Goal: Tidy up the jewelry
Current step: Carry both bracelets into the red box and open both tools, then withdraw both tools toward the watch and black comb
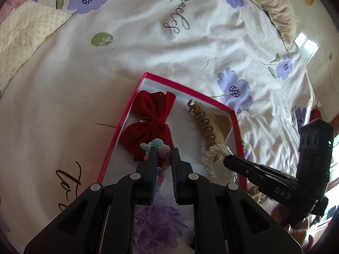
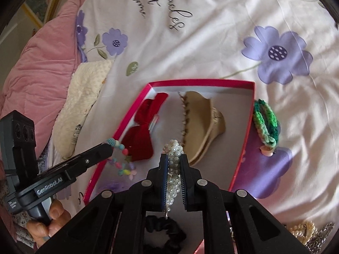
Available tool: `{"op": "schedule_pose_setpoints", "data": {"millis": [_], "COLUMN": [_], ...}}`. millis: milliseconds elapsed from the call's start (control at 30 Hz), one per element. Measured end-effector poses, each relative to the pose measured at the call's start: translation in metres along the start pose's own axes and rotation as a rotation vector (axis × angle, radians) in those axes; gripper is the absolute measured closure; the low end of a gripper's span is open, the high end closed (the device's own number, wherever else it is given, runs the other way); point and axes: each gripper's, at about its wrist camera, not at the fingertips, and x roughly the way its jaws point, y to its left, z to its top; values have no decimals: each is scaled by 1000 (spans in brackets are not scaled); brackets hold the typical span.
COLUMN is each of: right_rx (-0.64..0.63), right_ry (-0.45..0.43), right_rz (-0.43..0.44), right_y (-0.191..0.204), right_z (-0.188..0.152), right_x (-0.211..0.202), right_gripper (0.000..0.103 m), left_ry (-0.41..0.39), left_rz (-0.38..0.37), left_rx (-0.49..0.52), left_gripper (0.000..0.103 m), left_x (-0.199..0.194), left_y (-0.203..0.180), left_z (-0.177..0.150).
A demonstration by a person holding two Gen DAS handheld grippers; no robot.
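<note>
A shallow box with a pink rim [image 1: 190, 89] [image 2: 201, 82] lies on the flowered bedsheet. Inside lie a red velvet bow [image 1: 148, 118] [image 2: 142, 135] and a beige claw hair clip [image 1: 209, 124] [image 2: 201, 122]. My left gripper [image 1: 164, 154] [image 2: 111, 146] hangs over the box's near left part, shut on a colourful bead bracelet [image 1: 162, 149] [image 2: 122, 165] that dangles below it. My right gripper [image 2: 174, 158] [image 1: 227, 160] is over the box's near middle, shut on a white pearl bracelet [image 2: 173, 169] [image 1: 214, 163].
A green crocheted band [image 2: 267, 122] lies just outside the box's right wall. A dark scrunchie [image 2: 165, 232] and a purple scrunchie [image 1: 156, 222] sit in the box's near end. Pearl and chain pieces [image 2: 307, 232] lie at lower right. A pink quilt [image 2: 40, 69] and cream cushion [image 2: 82, 99] lie left.
</note>
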Motion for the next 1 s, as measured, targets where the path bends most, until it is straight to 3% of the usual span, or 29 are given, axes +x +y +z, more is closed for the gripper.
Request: {"op": "schedule_pose_setpoints", "data": {"millis": [433,700,867,1000], "right_rx": [-4,26,30,38], "right_ry": [22,22,4,-12], "right_rz": [-33,-10,4,14], "right_y": [-4,-6,-6,-5], "right_z": [-10,-8,-10,-13], "right_x": [14,12,2,-9], "right_gripper": [92,83,63,62], "left_ry": [63,72,67,67], "left_rz": [18,35,58,70], "left_rx": [-36,-33,-31,-30], "left_gripper": [92,91,73,56], "left_x": [30,29,25,22], "left_y": [16,15,12,11], "left_z": [-8,-8,-8,-9]}}
